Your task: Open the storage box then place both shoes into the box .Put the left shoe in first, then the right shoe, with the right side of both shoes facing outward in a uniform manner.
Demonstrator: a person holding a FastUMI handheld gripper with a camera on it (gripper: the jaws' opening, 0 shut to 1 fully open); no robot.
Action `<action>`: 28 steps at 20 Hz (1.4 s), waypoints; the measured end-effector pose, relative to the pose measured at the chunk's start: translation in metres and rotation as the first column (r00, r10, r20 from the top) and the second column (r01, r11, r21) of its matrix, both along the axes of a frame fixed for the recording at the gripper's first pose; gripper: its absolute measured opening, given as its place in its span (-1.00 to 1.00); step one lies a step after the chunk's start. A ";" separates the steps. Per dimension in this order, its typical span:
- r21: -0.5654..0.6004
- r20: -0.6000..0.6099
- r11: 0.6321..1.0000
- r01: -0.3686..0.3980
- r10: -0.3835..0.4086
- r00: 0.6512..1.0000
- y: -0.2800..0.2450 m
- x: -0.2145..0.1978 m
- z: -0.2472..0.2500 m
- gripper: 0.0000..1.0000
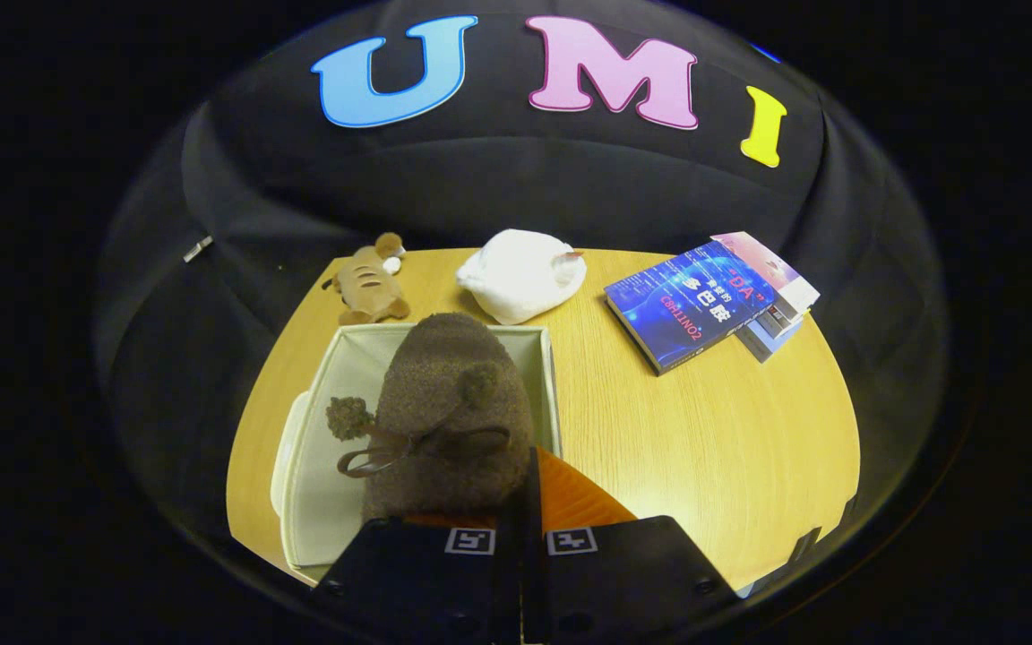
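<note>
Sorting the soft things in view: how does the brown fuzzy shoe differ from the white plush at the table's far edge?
The brown shoe is dark, bow-tied, held by the tool over the open box; the white plush is pale, plain and lies on the table beyond the box. Both look soft and rounded.

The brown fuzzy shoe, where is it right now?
In the gripper view the brown fuzzy shoe is held at the gripper, just ahead of its fingers, over the open storage box, near the box's right wall.
</note>
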State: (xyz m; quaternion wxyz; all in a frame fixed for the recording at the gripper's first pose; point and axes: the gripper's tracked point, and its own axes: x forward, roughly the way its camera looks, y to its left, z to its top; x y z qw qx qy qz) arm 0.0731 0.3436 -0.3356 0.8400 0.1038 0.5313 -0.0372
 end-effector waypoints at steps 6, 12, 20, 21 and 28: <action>-0.031 -0.040 0.999 -0.036 0.034 0.999 0.016 -0.008 -0.021 -0.82; -0.019 -0.029 0.999 -0.045 0.045 0.999 0.025 -0.006 -0.019 -0.39; 0.024 0.056 0.998 -0.063 0.061 0.997 0.031 0.005 0.004 0.78; 0.019 0.061 0.997 -0.076 0.075 0.995 0.032 0.003 0.005 0.84; 0.003 0.204 0.997 -0.080 0.077 0.976 0.006 0.013 0.045 0.93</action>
